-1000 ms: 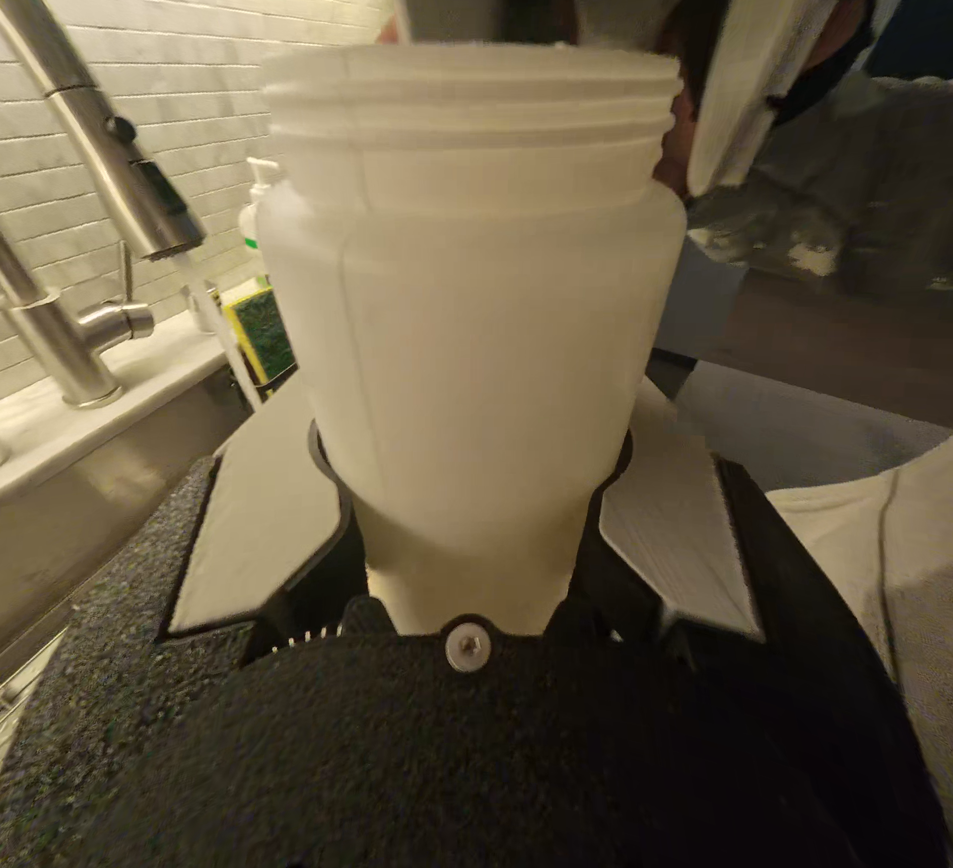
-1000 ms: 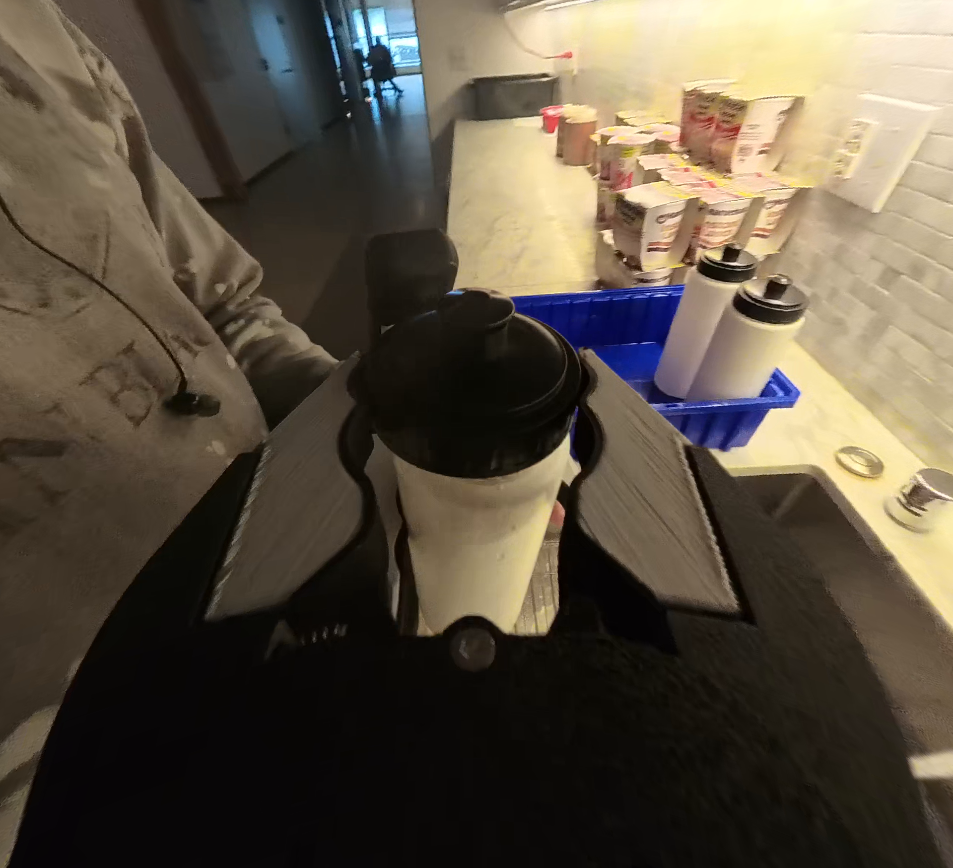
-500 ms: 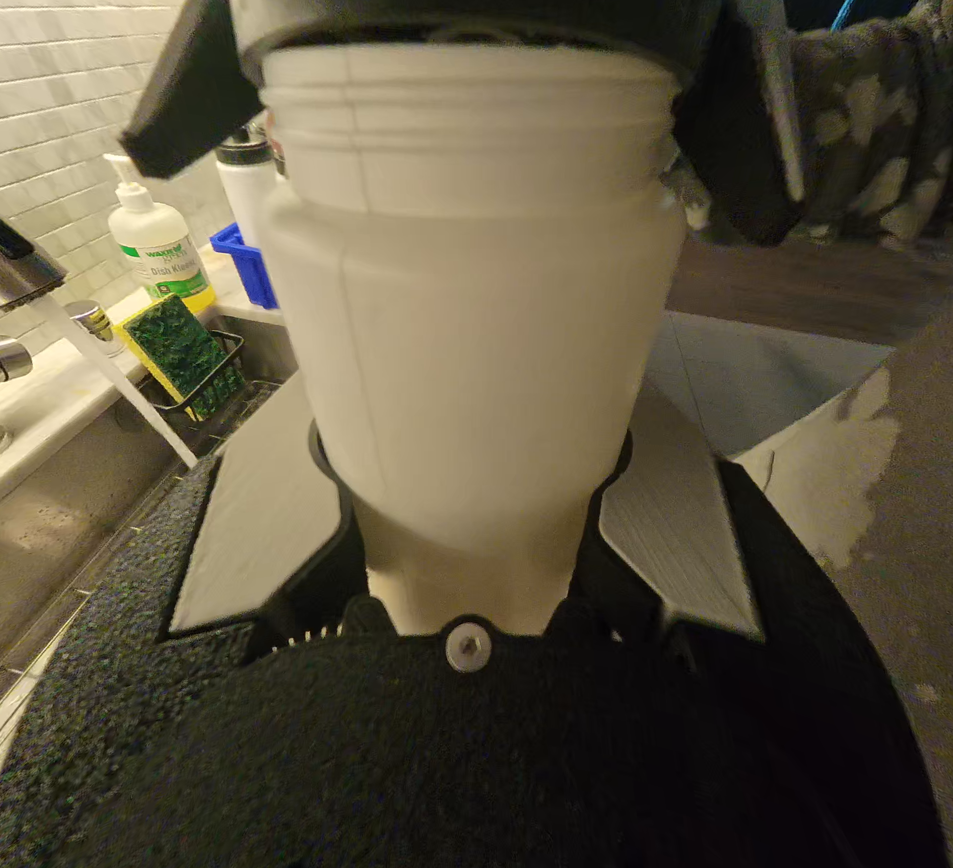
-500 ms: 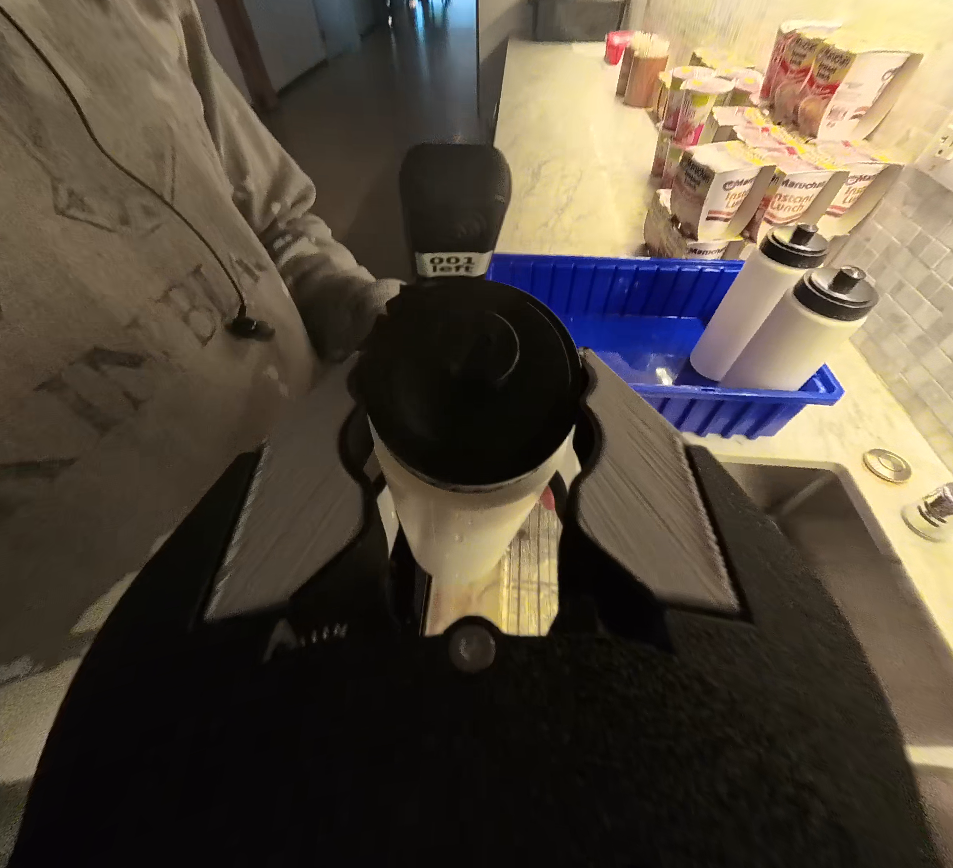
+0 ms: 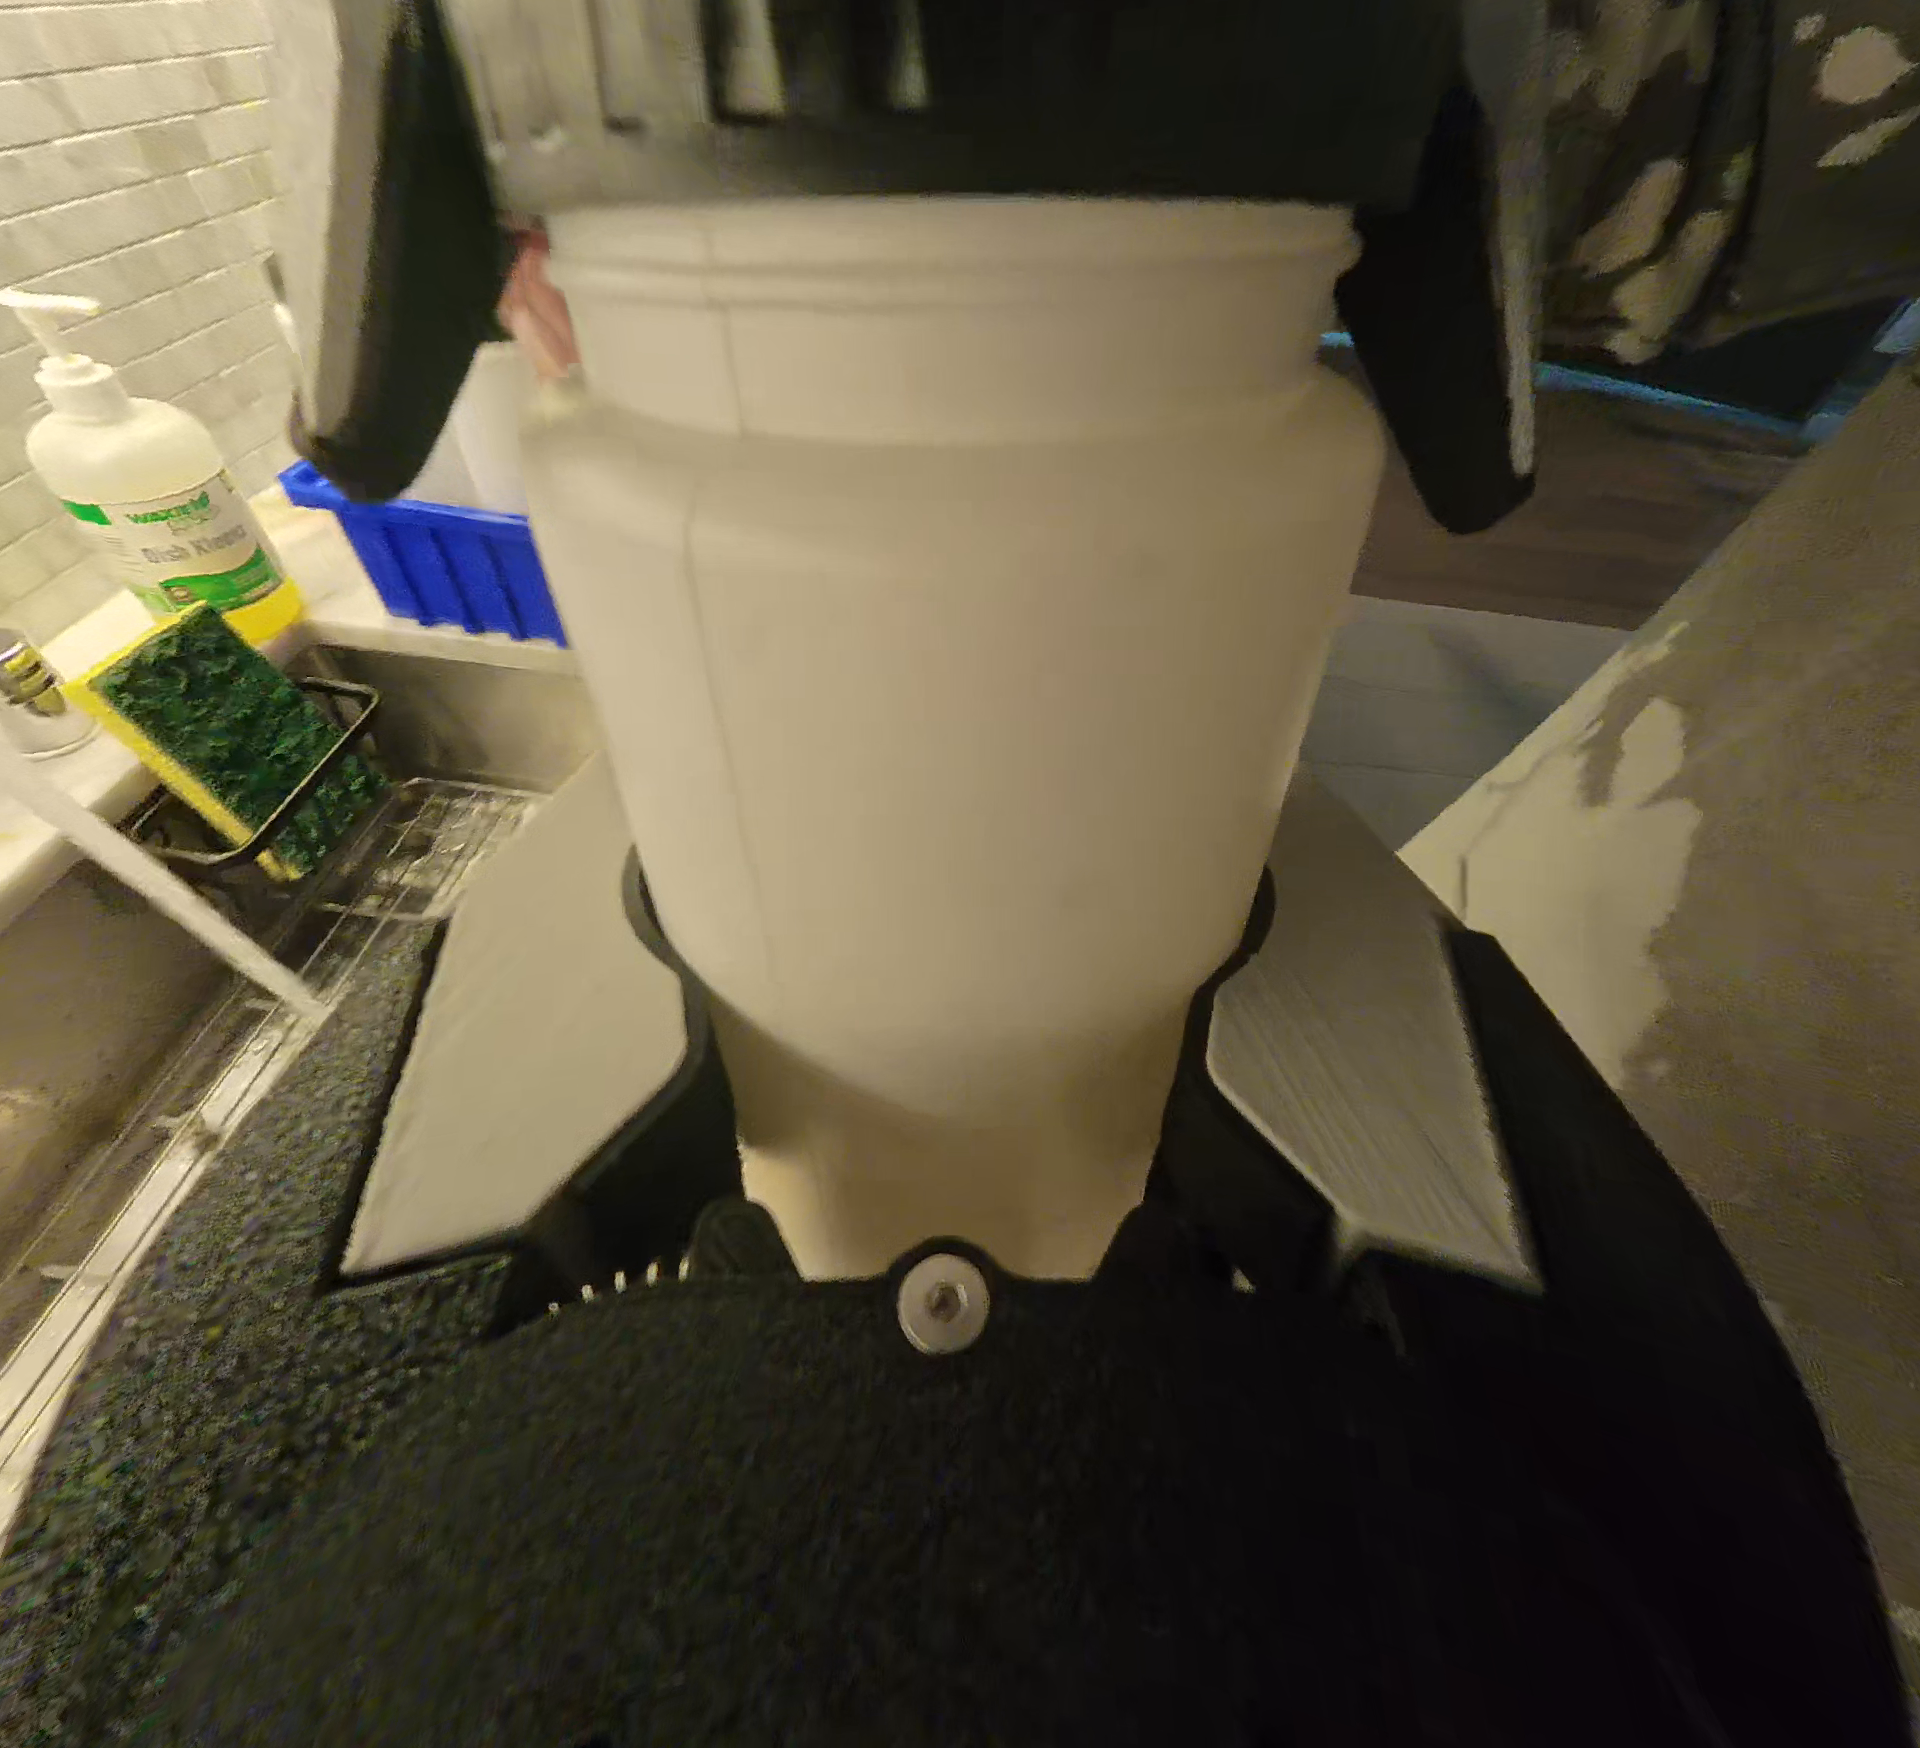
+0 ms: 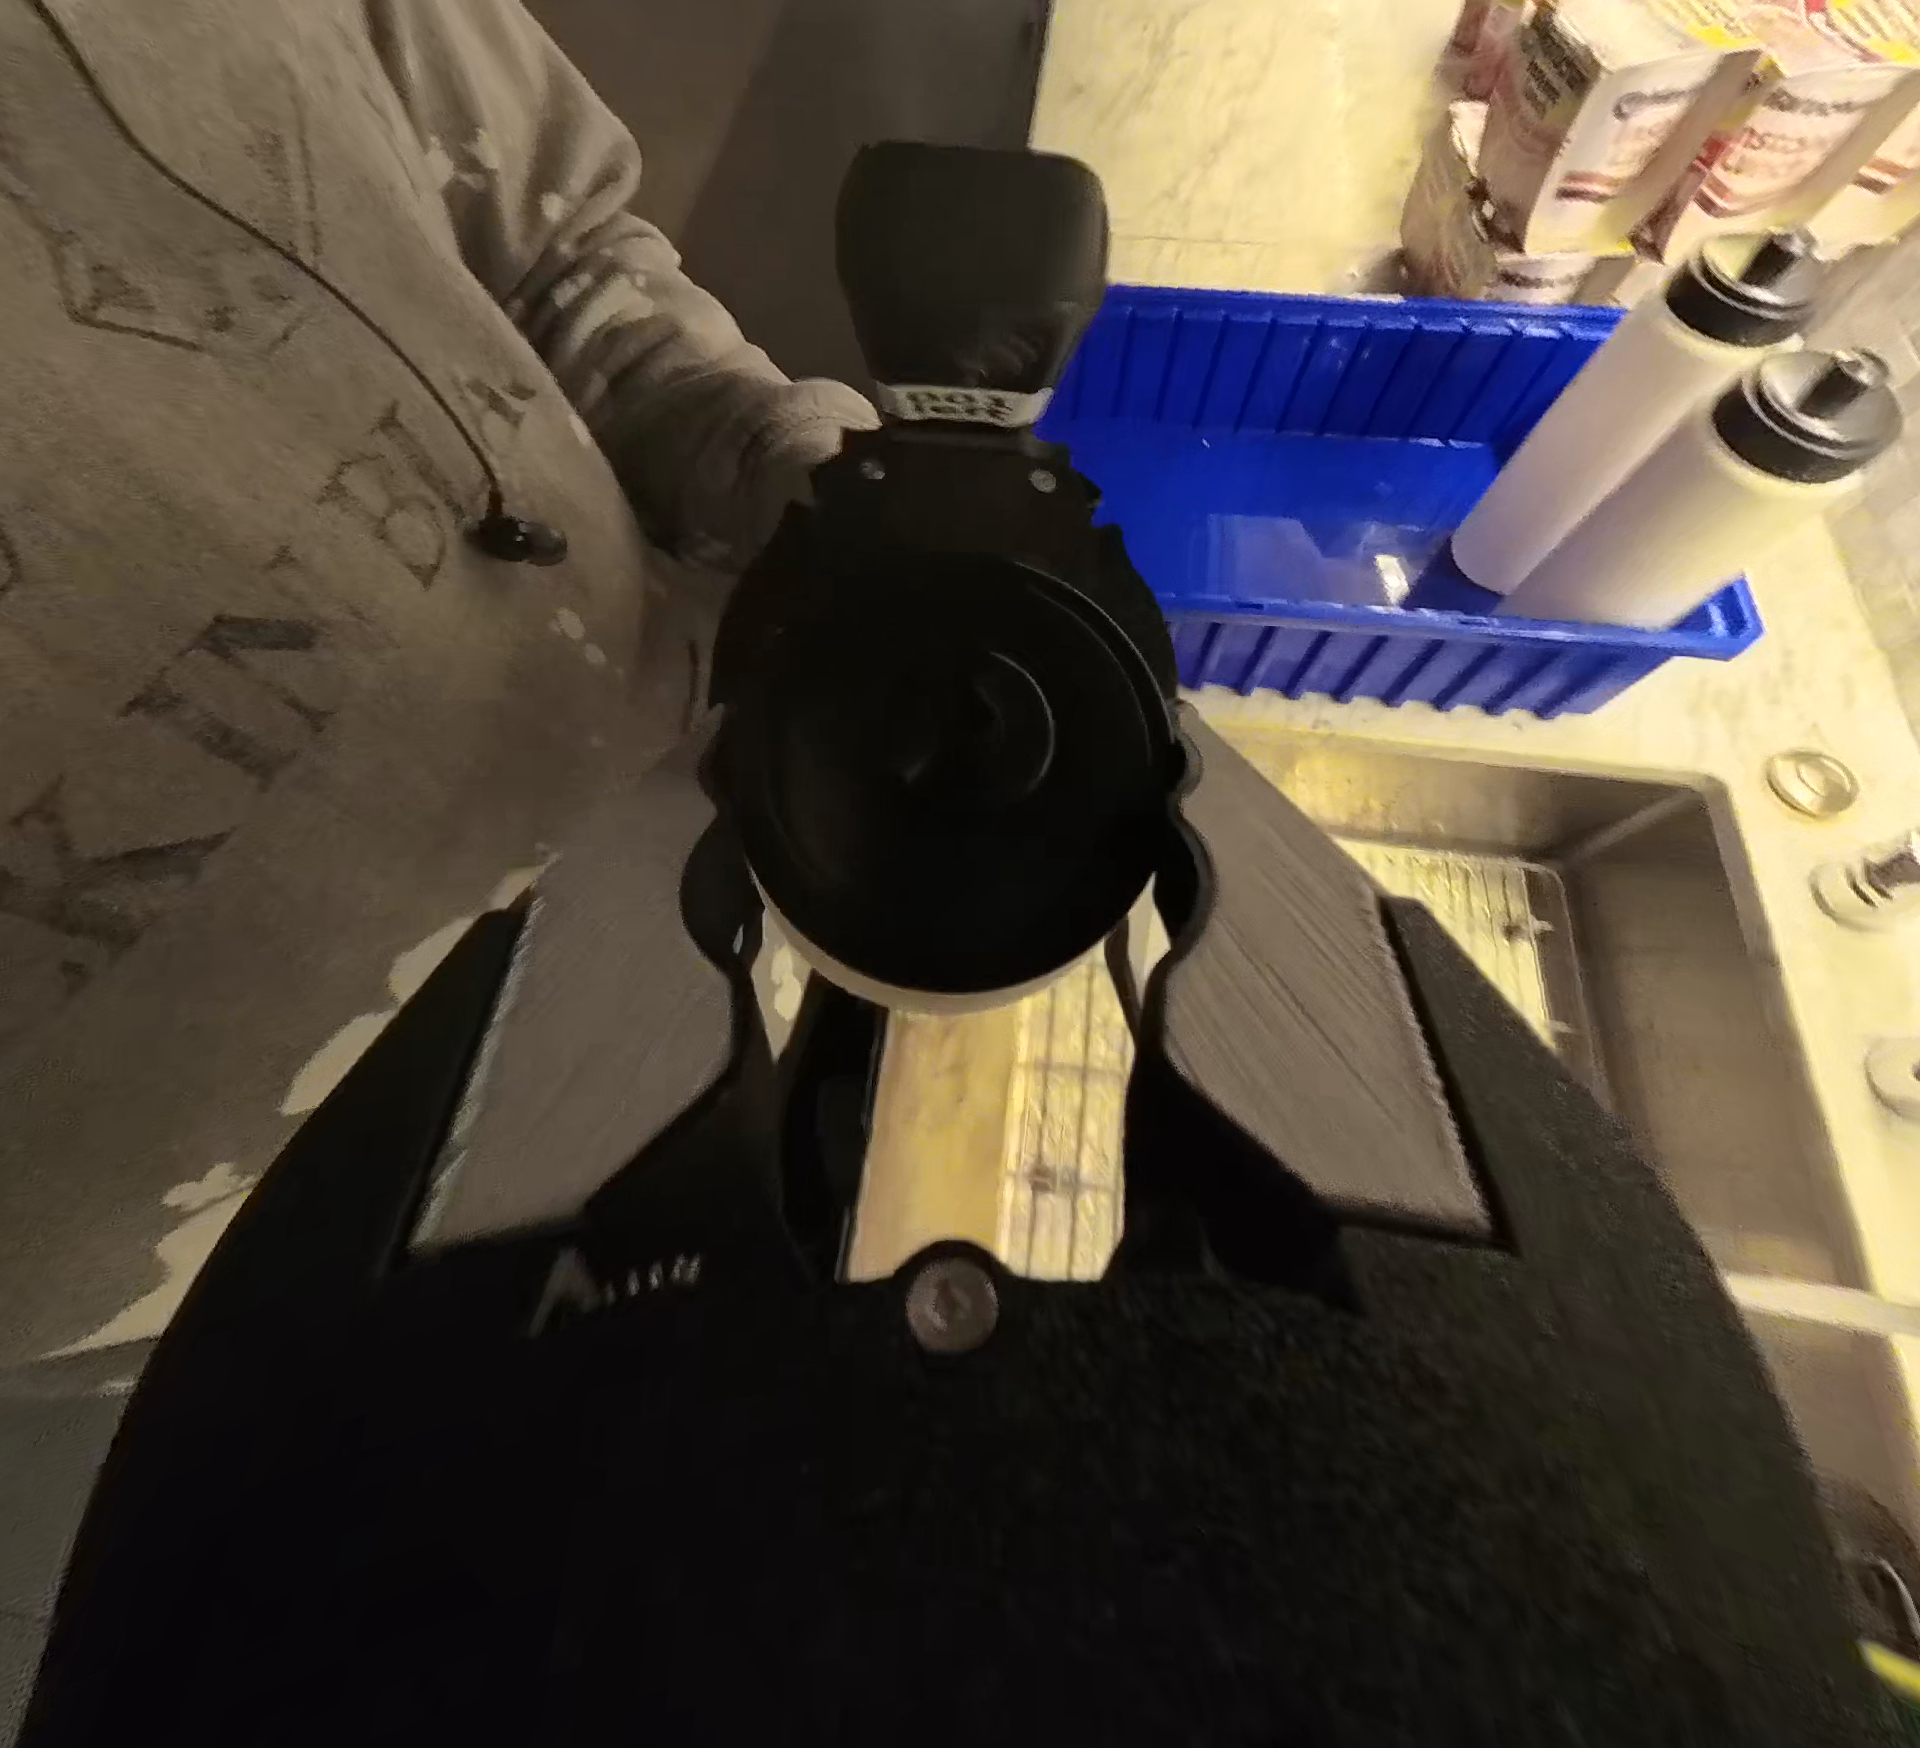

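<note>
My left gripper (image 5: 945,898) is shut on the body of a white plastic bottle (image 5: 945,659) and holds it upright over the sink. My right gripper (image 6: 940,867) is shut on the bottle's black lid (image 6: 935,763) and presses it down onto the mouth. In the left wrist view the lid and right gripper (image 5: 987,36) cover the top of the bottle's neck. In the right wrist view only a sliver of the white bottle (image 6: 935,997) shows under the lid, with the left gripper's body (image 6: 966,472) behind it.
A blue bin (image 6: 1351,493) on the counter holds two white bottles with black lids (image 6: 1621,431). A steel sink (image 6: 1662,971) with a wire grid lies below. A sponge (image 5: 229,742), a soap pump bottle (image 5: 135,493) and a running water stream (image 5: 156,888) are at left. A person in a grey sweatshirt (image 6: 260,451) stands close.
The right gripper has tipped down over the bottle, and the lid has come lower over the neck threads. The left wrist view has swung away from the faucet toward the blue bin.
</note>
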Tool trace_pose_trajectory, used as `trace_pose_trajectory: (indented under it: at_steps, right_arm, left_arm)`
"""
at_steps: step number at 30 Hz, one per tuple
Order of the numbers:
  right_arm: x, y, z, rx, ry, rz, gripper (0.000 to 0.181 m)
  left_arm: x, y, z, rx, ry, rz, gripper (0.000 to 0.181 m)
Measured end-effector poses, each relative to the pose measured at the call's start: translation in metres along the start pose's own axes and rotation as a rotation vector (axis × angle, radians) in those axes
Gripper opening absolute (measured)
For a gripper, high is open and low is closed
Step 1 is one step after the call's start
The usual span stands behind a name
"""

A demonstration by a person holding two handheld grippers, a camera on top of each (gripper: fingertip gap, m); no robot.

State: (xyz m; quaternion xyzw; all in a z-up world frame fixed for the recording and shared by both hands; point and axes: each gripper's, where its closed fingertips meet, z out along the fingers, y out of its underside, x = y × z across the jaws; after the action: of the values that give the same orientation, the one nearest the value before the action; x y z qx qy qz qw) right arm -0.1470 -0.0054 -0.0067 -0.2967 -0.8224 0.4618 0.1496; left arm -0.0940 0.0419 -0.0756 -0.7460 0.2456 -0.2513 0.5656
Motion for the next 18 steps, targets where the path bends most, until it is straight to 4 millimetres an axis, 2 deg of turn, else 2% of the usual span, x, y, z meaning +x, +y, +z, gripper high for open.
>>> trace_pose_trajectory:
  at_steps: [8,11,15,18]
  right_arm:
    - [0.016,0.024,0.005,-0.04,0.213,0.128,0.08]
    - [0.013,0.021,0.003,0.061,0.181,0.13,0.079]
    - [0.002,0.015,-0.004,0.045,0.094,0.082,0.079]
    - [-0.002,0.004,-0.01,0.089,0.058,0.076,0.09]
  left_arm:
    - [-0.028,0.023,0.004,-0.095,-0.206,0.035,0.104]
    - [-0.019,0.022,0.008,-0.068,-0.136,0.004,0.103]
    - [-0.002,0.012,0.015,-0.029,-0.01,-0.005,0.103]
    - [0.002,-0.001,0.015,0.018,0.028,-0.016,0.103]
